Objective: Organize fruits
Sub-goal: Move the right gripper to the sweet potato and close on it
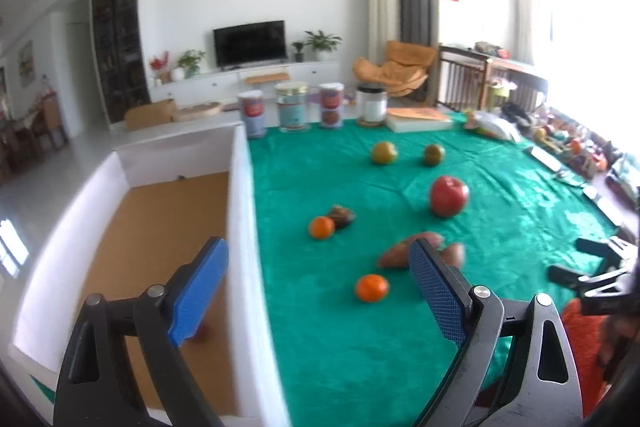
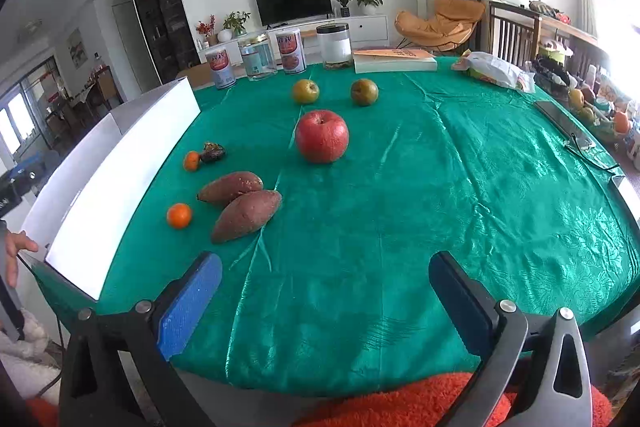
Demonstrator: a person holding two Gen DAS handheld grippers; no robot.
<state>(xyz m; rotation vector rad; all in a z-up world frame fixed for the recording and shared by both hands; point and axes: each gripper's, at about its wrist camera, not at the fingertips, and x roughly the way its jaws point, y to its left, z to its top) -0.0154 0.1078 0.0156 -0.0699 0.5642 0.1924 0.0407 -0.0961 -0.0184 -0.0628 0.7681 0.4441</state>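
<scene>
Shiny, satin-like green tablecloth (image 2: 460, 195), creased and catching the light. White box (image 1: 240, 227) with smooth matt walls and a dull brown, cardboard-looking floor. Glossy red apple (image 2: 322, 135); rough, dusty-skinned sweet potatoes (image 2: 245, 214); finely dimpled orange tangerines (image 2: 179, 215); two dull green-brown pears (image 2: 306, 91). Black plastic arms with silvery metal rivets on the right gripper (image 2: 326, 291), its blue pads (image 2: 188, 307) cross-hatched and matt. Same textured blue pads (image 1: 436, 291) on the left gripper (image 1: 318, 287). Fuzzy orange fleece (image 2: 400, 403) below.
</scene>
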